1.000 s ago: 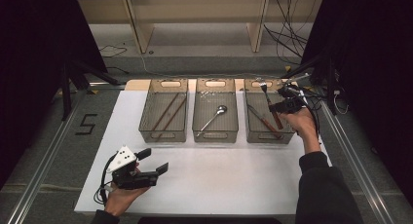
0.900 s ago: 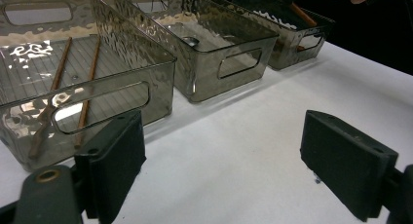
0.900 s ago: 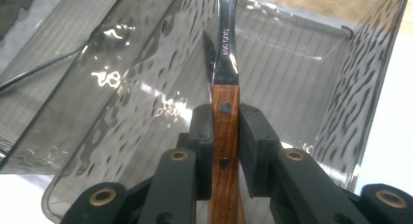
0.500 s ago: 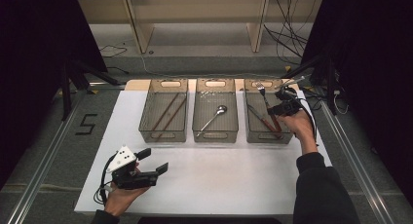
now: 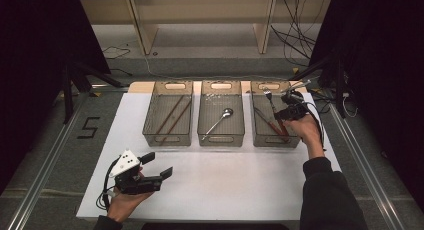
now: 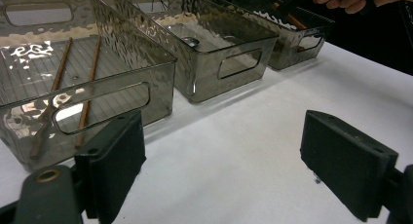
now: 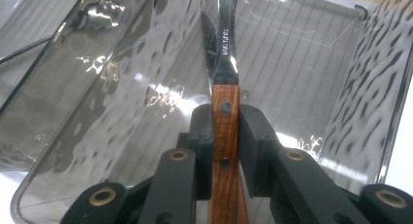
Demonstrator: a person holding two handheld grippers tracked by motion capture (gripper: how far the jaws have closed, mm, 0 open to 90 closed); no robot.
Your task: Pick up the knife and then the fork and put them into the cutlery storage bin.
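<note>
The right gripper has drifted toward nine o'clock over the bin, clamped on the fork's wooden handle: stiff, light, slippery steel above. The left gripper gapes empty.

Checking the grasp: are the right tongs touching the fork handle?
Touching. In the right gripper view, both jaws of the right tongs press flat against the sides of the fork's wooden handle, no gap, above the right bin.

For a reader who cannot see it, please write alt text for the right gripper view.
The right gripper is shut on the wooden handle of a fork, holding it over a clear grey bin. The metal end of the fork points away from the camera, and a spoon lies in the next bin at upper left.
</note>
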